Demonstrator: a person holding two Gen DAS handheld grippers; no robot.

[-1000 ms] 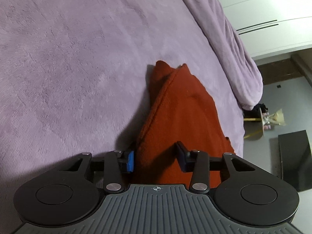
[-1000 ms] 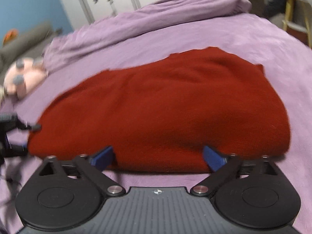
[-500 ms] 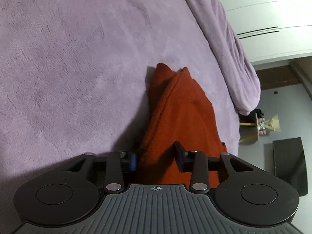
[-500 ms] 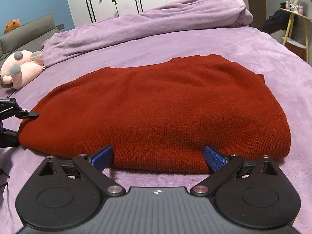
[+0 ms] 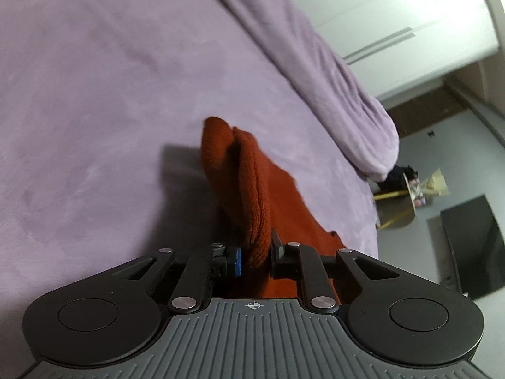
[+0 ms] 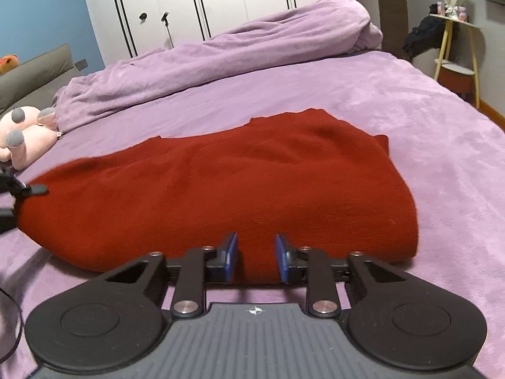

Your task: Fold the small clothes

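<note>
A dark red knit sweater (image 6: pixel 221 186) lies folded on the purple bed (image 6: pixel 410 101). In the left wrist view my left gripper (image 5: pixel 255 257) is shut on a doubled edge of the sweater (image 5: pixel 252 189), which rises as a ridge between the blue pads. In the right wrist view my right gripper (image 6: pixel 255 257) has its jaws closed in on the sweater's near edge, with red cloth between the pads. The left gripper's fingers (image 6: pixel 28 189) show at the sweater's left end in the right wrist view.
A bunched purple duvet (image 6: pixel 221 50) lies along the far side of the bed. A pink plush toy (image 6: pixel 25 139) sits at the left. White wardrobes (image 6: pixel 205 0) stand behind. A yellow-legged side table (image 6: pixel 454 47) stands off the bed's right side.
Both grippers have closed: the left pinched the sweater's edge into a ridge, and the right narrowed from wide open onto the near edge.
</note>
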